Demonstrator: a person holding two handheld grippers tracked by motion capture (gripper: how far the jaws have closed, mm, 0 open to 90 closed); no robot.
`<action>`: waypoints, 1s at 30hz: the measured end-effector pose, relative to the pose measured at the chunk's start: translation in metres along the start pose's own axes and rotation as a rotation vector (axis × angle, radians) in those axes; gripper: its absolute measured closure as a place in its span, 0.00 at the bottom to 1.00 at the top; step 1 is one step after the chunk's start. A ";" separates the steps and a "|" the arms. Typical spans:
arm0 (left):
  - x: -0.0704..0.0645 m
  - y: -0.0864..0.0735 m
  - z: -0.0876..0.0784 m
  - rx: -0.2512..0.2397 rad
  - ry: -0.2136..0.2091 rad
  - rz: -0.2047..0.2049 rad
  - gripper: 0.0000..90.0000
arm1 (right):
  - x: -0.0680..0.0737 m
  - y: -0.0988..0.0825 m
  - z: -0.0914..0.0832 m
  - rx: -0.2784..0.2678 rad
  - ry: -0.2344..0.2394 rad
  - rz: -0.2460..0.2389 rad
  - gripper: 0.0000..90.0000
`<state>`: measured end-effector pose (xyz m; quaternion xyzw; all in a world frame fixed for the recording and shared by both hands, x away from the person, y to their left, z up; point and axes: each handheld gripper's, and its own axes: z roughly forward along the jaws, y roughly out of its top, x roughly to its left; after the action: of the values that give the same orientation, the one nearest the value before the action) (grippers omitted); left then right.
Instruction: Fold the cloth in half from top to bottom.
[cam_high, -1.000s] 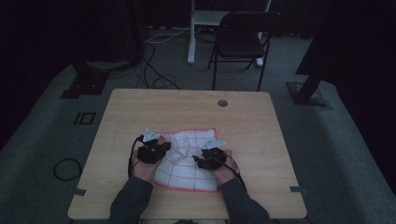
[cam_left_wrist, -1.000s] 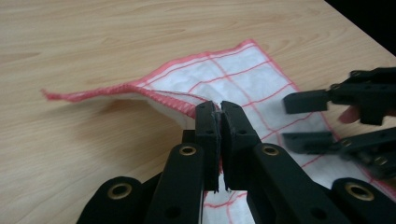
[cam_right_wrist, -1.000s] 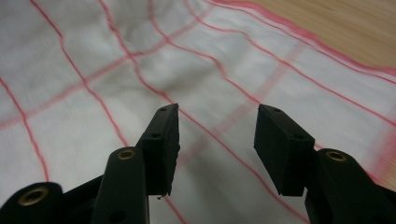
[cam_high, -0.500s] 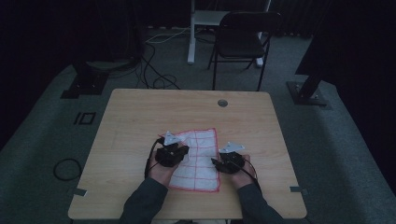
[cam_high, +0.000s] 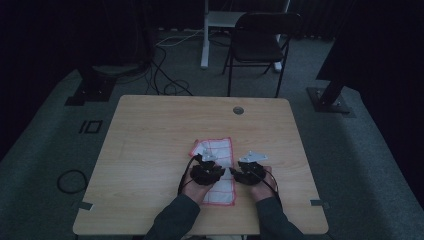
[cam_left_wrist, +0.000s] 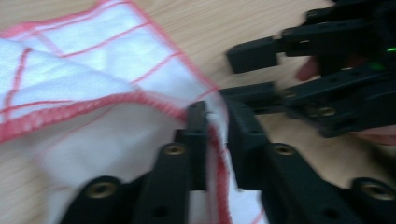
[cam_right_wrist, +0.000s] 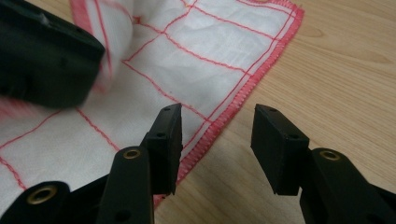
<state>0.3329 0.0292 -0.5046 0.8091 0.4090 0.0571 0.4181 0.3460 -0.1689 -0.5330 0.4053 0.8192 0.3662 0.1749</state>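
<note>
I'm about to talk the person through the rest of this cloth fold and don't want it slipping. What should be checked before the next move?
1. Folded edge brought across: ok. The cloth lies as a narrow strip on the table.
2. Left gripper let go: cannot tell. Its jaws have just been opening, yet the red hem is between them.
3. Right gripper free: ok. Jaws open, straddling the hem, pads not pressing.
4. Grippers apart from each other: not ok. They sit very close over the cloth's right edge.
5. Top layer flat: not ok. It bunches beside the left gripper.
</note>
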 end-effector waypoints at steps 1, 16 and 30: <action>0.000 0.000 0.000 0.000 0.000 0.000 0.83 | 0.000 0.000 0.000 0.000 0.000 0.000 0.59; 0.019 -0.016 -0.065 -0.097 0.052 0.033 0.78 | 0.010 0.020 -0.004 -0.060 0.033 -0.015 0.61; 0.034 -0.076 -0.087 -0.018 0.123 0.005 0.76 | 0.002 0.048 0.027 -0.041 0.039 0.047 0.68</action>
<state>0.2713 0.1322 -0.5124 0.8013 0.4315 0.1114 0.3992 0.3865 -0.1348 -0.5154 0.4134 0.8051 0.3947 0.1586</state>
